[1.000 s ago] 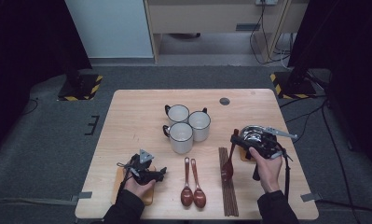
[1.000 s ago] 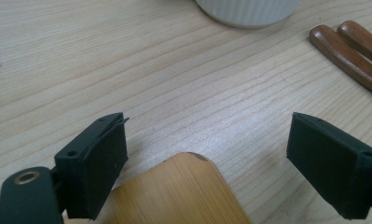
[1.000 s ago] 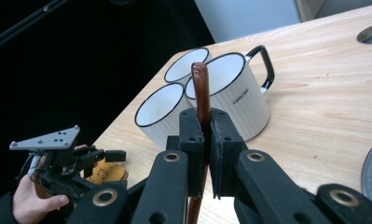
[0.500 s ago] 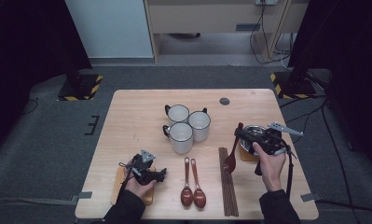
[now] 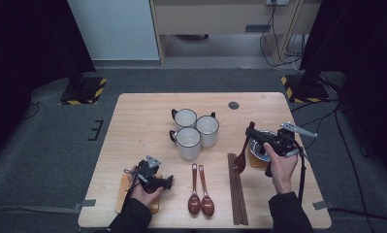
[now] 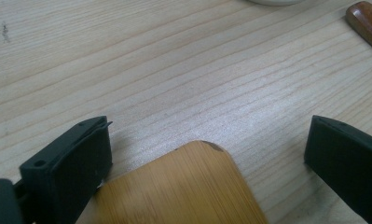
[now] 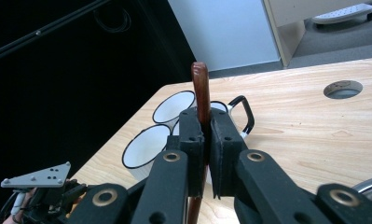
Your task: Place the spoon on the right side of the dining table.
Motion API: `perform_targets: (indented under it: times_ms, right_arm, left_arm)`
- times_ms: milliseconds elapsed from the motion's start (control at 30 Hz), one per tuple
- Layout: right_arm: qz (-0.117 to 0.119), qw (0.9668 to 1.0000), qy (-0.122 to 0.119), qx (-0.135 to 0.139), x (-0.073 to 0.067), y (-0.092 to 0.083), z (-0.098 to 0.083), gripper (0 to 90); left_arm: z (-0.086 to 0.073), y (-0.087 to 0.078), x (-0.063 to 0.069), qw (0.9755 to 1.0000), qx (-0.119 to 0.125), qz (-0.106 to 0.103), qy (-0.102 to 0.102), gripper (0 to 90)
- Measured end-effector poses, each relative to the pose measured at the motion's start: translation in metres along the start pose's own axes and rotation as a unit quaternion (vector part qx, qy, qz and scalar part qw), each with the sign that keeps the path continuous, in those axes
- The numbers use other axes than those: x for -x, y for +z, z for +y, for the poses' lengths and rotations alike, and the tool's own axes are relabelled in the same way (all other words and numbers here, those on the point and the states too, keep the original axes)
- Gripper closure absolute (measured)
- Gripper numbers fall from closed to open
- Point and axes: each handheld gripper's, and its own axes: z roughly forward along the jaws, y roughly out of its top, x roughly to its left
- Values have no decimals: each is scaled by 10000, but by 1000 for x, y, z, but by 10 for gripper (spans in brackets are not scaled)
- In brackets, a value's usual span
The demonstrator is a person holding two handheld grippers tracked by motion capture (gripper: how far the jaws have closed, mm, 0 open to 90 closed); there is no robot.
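My left gripper (image 5: pixel 166 183) rests low at the table's front left, over a bamboo coaster (image 5: pixel 123 195). In the left gripper view its jaws stand wide apart on either side of the coaster's rounded corner (image 6: pixel 183 186) without touching it; they have just been opening. My right gripper (image 5: pixel 252 134) is at the right of the table, shut on the handle of a dark wooden spoon (image 5: pixel 239 164). The spoon hangs tilted, its bowl low near the tabletop. In the right gripper view its handle (image 7: pixel 200 84) rises between the closed pads (image 7: pixel 193 140).
Three white mugs (image 5: pixel 187 143) cluster at mid table. Two wooden spoons (image 5: pixel 194 199) and a bundle of chopsticks (image 5: pixel 237 194) lie near the front edge. A metal bowl (image 5: pixel 265 143) sits on a second coaster (image 5: pixel 255 160) under my right hand. A round hole (image 5: pixel 233 105) is at the back.
The right hand has shifted a little to the right with the spoon, which now leans more. The left hand has stayed in place over the coaster.
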Motion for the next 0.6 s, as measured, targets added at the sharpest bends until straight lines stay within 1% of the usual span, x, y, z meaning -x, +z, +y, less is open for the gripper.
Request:
perform_targets:
  times_ms: [67,333,433,600]
  right_arm:
    - [-41,10000,-30,31,1,0,2,852]
    - [-74,9999,-30,133,2,5,10,852]
    - [-136,9997,-40,187,4,7,14,853]
    - [-210,9994,9,292,7,7,19,852]
  left_arm:
    - [0,0,0,10000,1,0,-1,0]
    - [0,0,0,10000,2,0,-3,0]
    - [0,0,0,10000,-5,0,6,0]
    - [0,0,0,10000,-4,-1,6,0]
